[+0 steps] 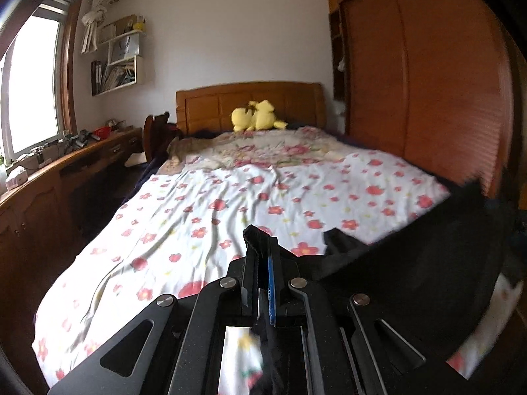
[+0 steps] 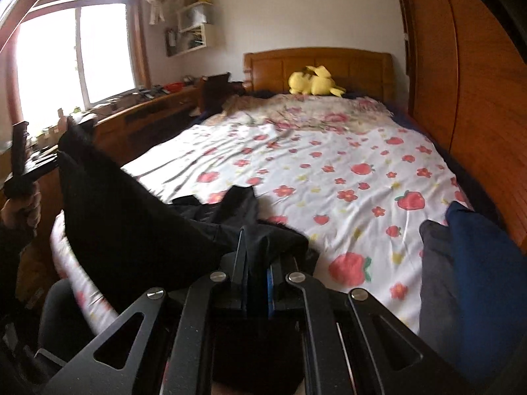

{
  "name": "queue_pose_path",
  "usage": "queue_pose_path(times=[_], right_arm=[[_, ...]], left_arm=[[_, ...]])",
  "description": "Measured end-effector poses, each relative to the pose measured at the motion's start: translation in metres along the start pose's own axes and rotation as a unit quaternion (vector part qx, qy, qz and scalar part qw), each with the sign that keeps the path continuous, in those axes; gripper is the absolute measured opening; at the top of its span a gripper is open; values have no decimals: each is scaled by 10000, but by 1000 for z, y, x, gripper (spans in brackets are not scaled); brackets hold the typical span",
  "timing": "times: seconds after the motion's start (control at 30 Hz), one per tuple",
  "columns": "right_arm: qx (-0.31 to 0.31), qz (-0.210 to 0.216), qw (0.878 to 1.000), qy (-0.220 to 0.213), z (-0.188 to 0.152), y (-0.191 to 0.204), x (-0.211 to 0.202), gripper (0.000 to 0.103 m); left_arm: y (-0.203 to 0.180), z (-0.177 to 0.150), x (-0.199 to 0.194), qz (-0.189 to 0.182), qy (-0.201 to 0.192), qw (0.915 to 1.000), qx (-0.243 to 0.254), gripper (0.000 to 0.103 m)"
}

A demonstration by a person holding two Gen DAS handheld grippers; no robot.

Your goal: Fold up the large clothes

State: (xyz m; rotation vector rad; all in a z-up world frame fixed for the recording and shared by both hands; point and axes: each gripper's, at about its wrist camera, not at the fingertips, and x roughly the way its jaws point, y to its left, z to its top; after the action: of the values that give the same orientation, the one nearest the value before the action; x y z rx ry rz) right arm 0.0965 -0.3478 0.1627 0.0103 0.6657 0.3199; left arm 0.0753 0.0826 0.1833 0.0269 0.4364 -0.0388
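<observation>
Left wrist view: one black garment (image 1: 411, 256), two tongs, one bed (image 1: 197, 204).
Left tongs (image 1: 263, 247) and right tongs (image 2: 255, 247) are each clamped shut on an edge of the garment, which hangs stretched between them above the bed's near end. One yellow plush (image 2: 313, 80) lies by the headboard.

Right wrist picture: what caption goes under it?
Both tongs pinch a black garment, lifting it over the flowery bed.
</observation>
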Motion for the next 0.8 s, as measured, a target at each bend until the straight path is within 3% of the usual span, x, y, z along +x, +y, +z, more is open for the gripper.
queue_pose_path(times=[0.23,0.43,0.73,0.8], right_arm=[[179,-363,9990,184,30,-37,97,8],[443,-472,9967,498,33,-56,161,8],[631,-440,9944,720,25,-56,195,10],[742,-385,9939,721,26,-59,194,15]], left_arm=[[-3,41,68,19,163,9997,-168,4],[-7,41,121,26,327,9995,-25,4],[6,32,129,-194,525,9984,14,8],[9,31,123,-120,467,9988,99,20]])
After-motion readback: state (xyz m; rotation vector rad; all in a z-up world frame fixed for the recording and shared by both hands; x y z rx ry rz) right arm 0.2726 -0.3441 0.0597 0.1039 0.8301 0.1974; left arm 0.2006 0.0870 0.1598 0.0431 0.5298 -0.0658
